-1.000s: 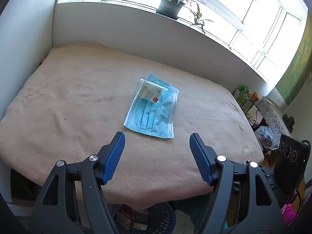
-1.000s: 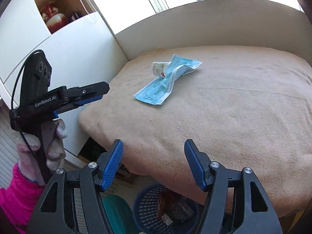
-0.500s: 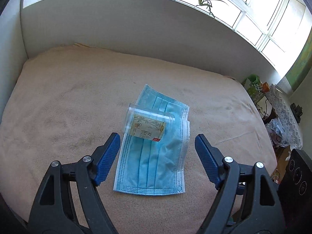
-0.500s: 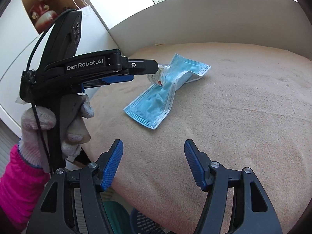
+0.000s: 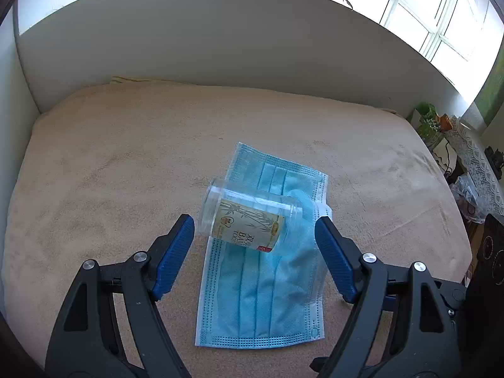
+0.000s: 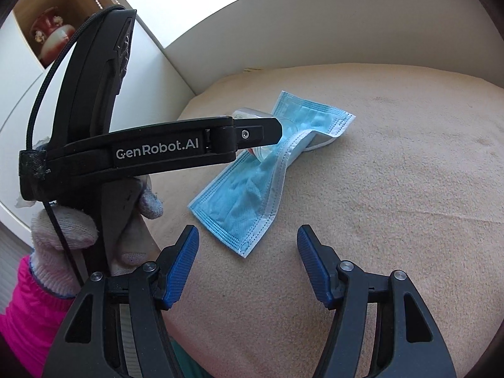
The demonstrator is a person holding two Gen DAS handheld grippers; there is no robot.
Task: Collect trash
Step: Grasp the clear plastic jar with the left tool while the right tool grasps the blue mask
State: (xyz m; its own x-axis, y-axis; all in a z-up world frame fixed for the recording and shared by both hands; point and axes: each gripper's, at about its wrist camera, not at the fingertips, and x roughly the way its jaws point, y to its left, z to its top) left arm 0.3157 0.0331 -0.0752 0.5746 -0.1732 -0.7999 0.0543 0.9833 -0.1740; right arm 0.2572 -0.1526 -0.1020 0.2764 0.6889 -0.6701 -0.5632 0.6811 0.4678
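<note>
A clear plastic jar [image 5: 249, 219] with a bamboo-print label lies on its side on a blue face mask [image 5: 267, 271] on the beige bed. My left gripper [image 5: 254, 228] is open, its blue pads on either side of the jar, not touching it. In the right wrist view the left gripper's black body hides most of the jar [image 6: 252, 116]; the mask [image 6: 267, 170] stretches toward me. My right gripper [image 6: 247, 239] is open and empty, just short of the mask's near corner.
The beige bed cover [image 5: 126, 157] is bounded by a white wall at the back and left. A cluttered side table [image 5: 472, 163] stands right of the bed. A white cabinet with a red vase [image 6: 50, 41] stands at the left.
My left gripper has moved forward and down until its open pads flank the jar. My right gripper has moved closer to the mask's near corner.
</note>
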